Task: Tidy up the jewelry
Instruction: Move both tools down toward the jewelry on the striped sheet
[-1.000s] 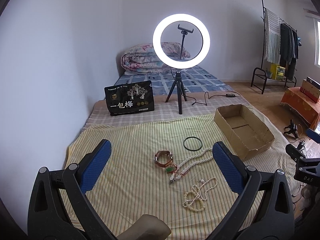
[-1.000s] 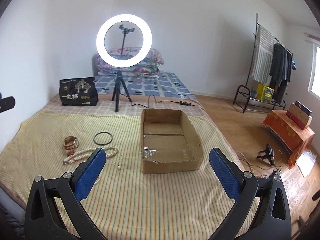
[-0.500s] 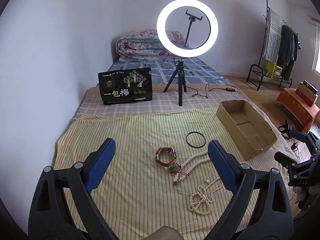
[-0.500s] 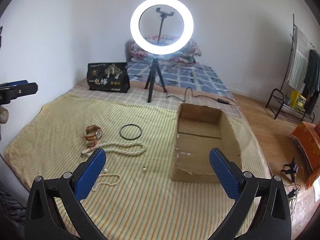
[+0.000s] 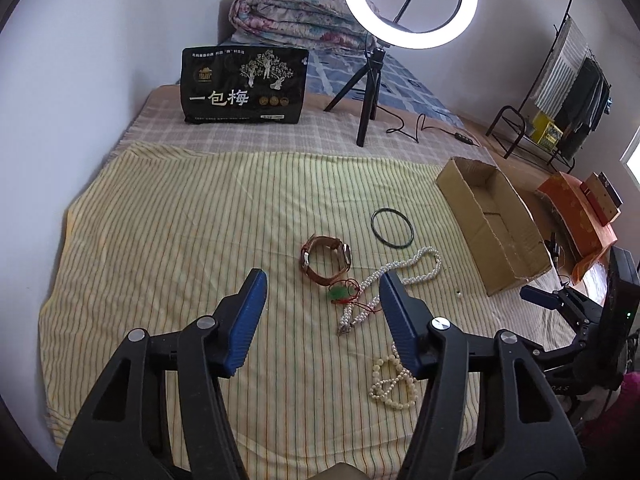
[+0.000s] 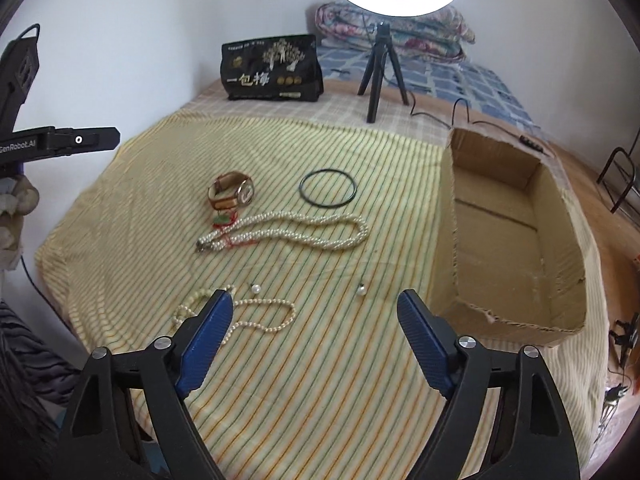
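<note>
a yellow striped cloth (image 6: 120,216) covers the bed, and all the jewelry lies on it. at its right side stands an open brown cardboard box (image 6: 448,216) with torn edges. behind are a black printed bag (image 6: 272,68) and a white ring light on a black tripod (image 6: 378,72). a long twisted white pearl necklace (image 6: 320,238) lies in the middle, and a thin cream bead necklace (image 6: 262,314) lies nearer, partly hidden behind the right gripper (image 6: 314,334), which is wide open and holds nothing. the left gripper (image 5: 322,312) is also wide open, above a brown leather watch (image 5: 326,260) and a small green pendant on red cord (image 5: 340,293). a thin black bangle (image 6: 328,190) lies beside the watch. two loose white pearls (image 6: 362,289) rest apart.
</note>
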`<state>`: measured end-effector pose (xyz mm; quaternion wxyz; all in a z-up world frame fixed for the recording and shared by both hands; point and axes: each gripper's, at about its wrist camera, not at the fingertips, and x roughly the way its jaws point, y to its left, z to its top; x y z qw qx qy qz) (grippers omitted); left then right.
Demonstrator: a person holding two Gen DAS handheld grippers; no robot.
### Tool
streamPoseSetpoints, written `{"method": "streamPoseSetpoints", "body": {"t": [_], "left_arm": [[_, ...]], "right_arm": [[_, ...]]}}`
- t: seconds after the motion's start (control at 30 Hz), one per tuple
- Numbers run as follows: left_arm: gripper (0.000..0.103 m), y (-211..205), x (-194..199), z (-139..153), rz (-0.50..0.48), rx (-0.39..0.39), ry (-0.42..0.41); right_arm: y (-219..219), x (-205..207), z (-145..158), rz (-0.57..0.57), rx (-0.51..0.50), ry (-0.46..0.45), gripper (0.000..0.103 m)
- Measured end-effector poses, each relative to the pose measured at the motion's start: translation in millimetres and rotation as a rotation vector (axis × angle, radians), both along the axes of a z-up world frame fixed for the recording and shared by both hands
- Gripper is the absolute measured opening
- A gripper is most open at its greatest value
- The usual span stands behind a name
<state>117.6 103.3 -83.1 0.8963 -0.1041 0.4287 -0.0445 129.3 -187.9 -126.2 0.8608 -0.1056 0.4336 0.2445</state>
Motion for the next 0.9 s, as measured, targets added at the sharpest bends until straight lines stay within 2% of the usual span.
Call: {"method": "streamPoseSetpoints", "body": {"t": [0.07,0.2,0.3,0.37,0.4,0.5,0.6,0.73,0.9], "left_arm": [[0.060,-1,3,1,0.005,0.011,-0.003],[0.060,-2,10,-3,0.008,0.030,-0.005],[0.060,-6,17,-10,-0.004,0.050,0.012],[0.054,-6,24,-17,-0.011,0.058,0.032],[0.051,-6,29,-20,-0.011,0.057,0.046],[0.050,0,43,-28,0.009,0.033,0.080],[0.050,5,56,-35,0.026,0.008,0.101],[0.046,5,72,-47,0.030,0.006,0.133],[0.045,3,89,-64,0.033,-0.015,0.183]], "right_arm": [[3,4,-8,0.009,-0.005,0.026,0.077],[7,11,-23,0.012,-0.009,0.083,0.074],[7,14,-36,0.012,-0.022,0.122,0.067],[7,15,-42,0.008,-0.026,0.141,0.067],[7,16,-44,0.007,-0.023,0.151,0.067],[10,18,-47,0.007,-0.019,0.165,0.066],[15,21,-52,0.018,-0.021,0.181,0.055],[21,24,-60,0.020,-0.049,0.192,0.053],[24,29,-68,0.021,-0.066,0.205,0.045]]}}
